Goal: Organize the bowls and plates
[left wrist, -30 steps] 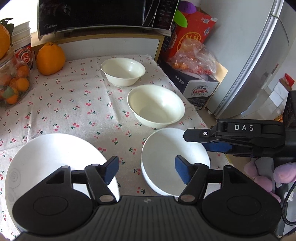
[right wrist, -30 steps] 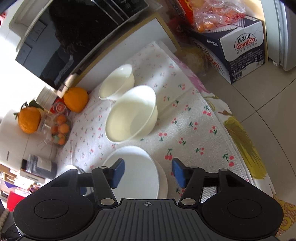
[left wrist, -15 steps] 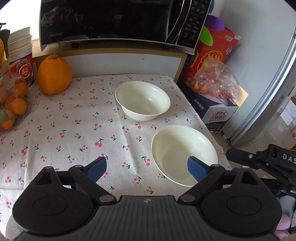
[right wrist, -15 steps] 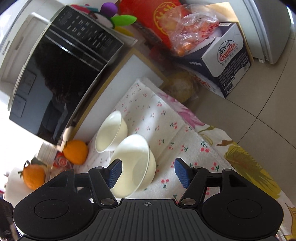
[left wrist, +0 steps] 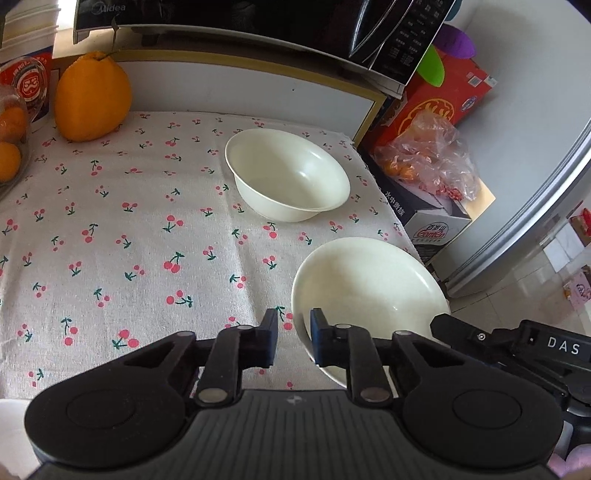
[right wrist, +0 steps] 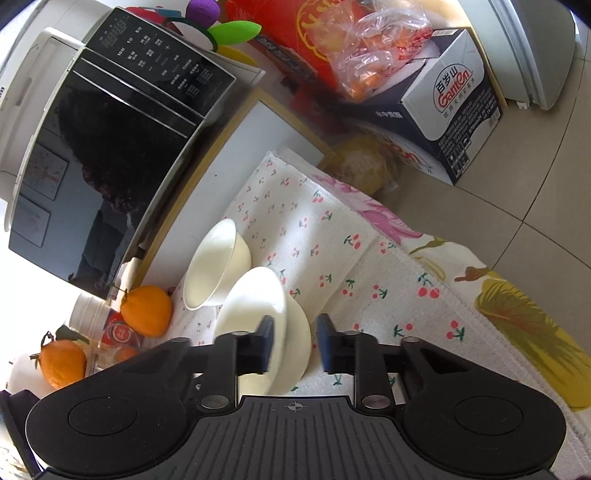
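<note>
Two cream bowls stand on the cherry-print tablecloth [left wrist: 129,240]. The far bowl [left wrist: 288,177] sits apart near the back; in the right wrist view the far bowl [right wrist: 214,258] looks tilted. My left gripper [left wrist: 293,343] is closing on the left rim of the near bowl [left wrist: 369,288], one pad inside and one outside. My right gripper [right wrist: 295,343] is closing on the opposite wall of the near bowl [right wrist: 255,295], which lies between its pads. The right tool's black finger [left wrist: 454,328] shows at that bowl's right rim.
A large orange fruit [left wrist: 92,99] and a jar of small oranges [left wrist: 11,147] stand at the back left. A microwave [left wrist: 258,18] overhangs the back. Past the table's right edge are boxes with a bag of fruit [left wrist: 424,166] and a fridge [left wrist: 535,184].
Both grippers moved forward past the white plates, which left view. Their jaws went from wide apart to narrow, now straddling the near bowl's rim from opposite sides.
</note>
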A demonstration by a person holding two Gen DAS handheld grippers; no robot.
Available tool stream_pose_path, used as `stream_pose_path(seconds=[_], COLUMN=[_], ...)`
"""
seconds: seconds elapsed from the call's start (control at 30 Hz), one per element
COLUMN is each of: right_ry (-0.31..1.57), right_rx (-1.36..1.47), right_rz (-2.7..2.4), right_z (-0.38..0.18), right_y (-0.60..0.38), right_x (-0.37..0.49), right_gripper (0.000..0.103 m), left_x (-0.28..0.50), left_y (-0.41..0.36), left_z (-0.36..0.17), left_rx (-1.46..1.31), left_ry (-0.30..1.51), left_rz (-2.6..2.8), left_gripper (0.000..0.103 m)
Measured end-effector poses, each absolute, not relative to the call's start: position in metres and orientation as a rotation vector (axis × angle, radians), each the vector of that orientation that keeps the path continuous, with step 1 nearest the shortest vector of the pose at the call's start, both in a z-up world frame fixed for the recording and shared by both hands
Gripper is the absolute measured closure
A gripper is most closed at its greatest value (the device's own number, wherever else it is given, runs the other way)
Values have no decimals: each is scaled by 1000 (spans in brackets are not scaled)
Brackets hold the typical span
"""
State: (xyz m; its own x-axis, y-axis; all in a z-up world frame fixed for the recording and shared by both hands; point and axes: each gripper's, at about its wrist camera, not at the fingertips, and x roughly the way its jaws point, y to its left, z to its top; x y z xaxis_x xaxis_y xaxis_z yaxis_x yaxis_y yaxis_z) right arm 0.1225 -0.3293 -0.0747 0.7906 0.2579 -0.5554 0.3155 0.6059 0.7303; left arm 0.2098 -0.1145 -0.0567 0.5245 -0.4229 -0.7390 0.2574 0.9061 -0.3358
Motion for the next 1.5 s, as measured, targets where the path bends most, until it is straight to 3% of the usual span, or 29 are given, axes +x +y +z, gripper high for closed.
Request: stream_pose_path(seconds=[0.03, 0.1, 0.73, 1.5], right_ry=[683, 676, 698, 928], right_rx=[939, 933, 850, 687], right_rz=[-31, -25, 42, -90], right_z=[-74, -72, -3, -18], right_y=[-329, -328, -317, -300], right_x=[122, 121, 77, 48], right_gripper=[94, 96, 96, 96], left_x=[210, 208, 160, 112], left_y=[-115, -117, -107, -140], left_z=[-56, -54, 2, -15], left_rx=[-198, -192, -168, 127], left_ry=[933, 925, 957, 970], left_rz=[-417, -418, -425, -403], left_gripper=[94, 95, 94, 92])
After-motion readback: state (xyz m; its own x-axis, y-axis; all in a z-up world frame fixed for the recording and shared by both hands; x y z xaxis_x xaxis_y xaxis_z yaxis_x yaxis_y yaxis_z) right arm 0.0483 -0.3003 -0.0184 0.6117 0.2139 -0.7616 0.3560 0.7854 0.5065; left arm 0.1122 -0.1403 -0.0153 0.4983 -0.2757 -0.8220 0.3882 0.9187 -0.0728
